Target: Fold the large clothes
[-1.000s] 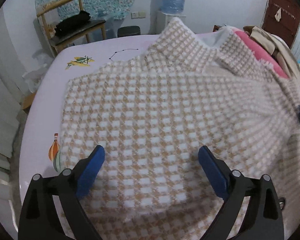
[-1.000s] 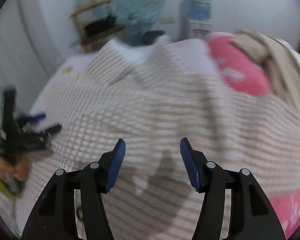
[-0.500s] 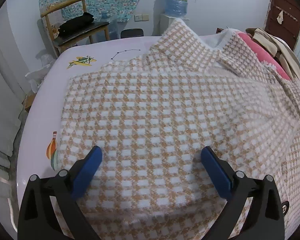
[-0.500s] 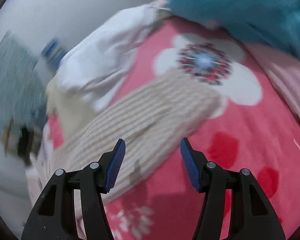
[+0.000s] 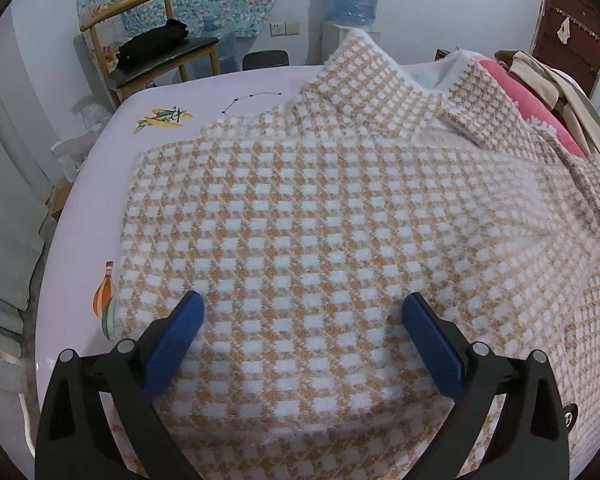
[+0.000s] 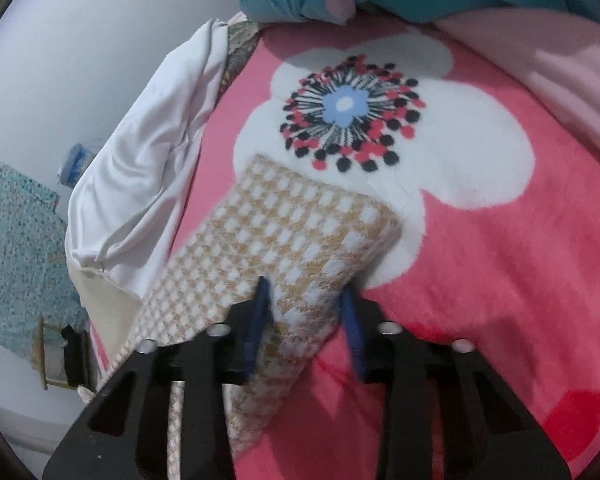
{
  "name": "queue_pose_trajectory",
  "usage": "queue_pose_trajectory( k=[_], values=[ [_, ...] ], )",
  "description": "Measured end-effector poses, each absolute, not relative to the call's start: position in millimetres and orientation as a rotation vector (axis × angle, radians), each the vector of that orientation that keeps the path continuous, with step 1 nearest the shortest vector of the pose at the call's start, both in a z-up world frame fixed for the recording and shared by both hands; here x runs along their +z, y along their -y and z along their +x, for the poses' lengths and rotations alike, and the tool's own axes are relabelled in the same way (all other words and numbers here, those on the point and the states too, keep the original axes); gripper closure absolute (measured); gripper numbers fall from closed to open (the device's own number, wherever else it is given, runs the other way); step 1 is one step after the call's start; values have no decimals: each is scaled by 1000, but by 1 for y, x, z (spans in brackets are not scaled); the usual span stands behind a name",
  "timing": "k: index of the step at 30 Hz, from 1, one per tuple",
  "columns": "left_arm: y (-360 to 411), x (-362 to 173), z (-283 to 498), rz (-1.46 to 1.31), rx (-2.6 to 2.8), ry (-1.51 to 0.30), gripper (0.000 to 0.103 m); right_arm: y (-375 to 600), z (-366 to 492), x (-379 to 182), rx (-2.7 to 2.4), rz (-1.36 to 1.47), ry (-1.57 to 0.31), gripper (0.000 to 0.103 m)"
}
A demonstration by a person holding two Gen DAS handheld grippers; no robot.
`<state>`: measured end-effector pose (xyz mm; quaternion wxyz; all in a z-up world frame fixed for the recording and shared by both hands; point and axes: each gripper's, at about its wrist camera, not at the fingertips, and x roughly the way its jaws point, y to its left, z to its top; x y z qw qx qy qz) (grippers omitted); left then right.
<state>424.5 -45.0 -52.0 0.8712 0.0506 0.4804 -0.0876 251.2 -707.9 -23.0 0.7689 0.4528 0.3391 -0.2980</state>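
Your left gripper (image 5: 302,322) hangs wide apart over the checked coat (image 5: 320,208). Your right gripper (image 6: 305,304) pinches its sleeve (image 6: 300,232) on the pink blanket (image 6: 500,260).

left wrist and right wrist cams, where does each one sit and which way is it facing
Left wrist: sits on the left tool, looking along its wide-open blue fingers across the checked coat spread on the bed, toward a chair and wall.
Right wrist: sits on the right tool, looking down at a pink flowered blanket, fingers narrowed around the coat's sleeve.
Shared: the same checked coat; neither shows the person's hands.
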Motion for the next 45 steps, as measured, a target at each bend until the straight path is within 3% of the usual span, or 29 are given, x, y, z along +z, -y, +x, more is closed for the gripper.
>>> queue_pose_trajectory(
  k=[5, 11, 21, 26, 32, 34, 35, 37, 41, 45],
  values=[
    [46, -51, 427, 112, -183, -1010, 5, 691, 253, 12, -665, 862, -707, 83],
    [46, -49, 425, 88, -189, -1006, 5, 637, 262, 95, -655, 618, -638, 84],
    [13, -28, 397, 5, -238, -952, 6, 458, 313, 224, -467, 170, -531, 84],
    [-25, -17, 382, -46, -234, -951, 22, 329, 339, 254, -278, -39, -498, 84],
    [-72, -10, 367, -157, -246, -966, 44, 192, 368, 234, -2, -145, -534, 83],
    [-88, -8, 359, -175, -253, -965, 47, 153, 377, 214, 99, -153, -581, 80],
    [-96, -7, 355, -184, -258, -963, 48, 140, 380, 205, 146, -148, -609, 76],
    [-105, -6, 353, -195, -264, -962, 48, 111, 391, 174, 295, -112, -722, 45],
    [-118, -2, 351, -245, -303, -953, 48, 101, 404, 124, 453, 0, -902, 40],
    [-117, 4, 358, -291, -371, -932, 48, 162, 411, 115, 396, 120, -917, 37]
  ],
)
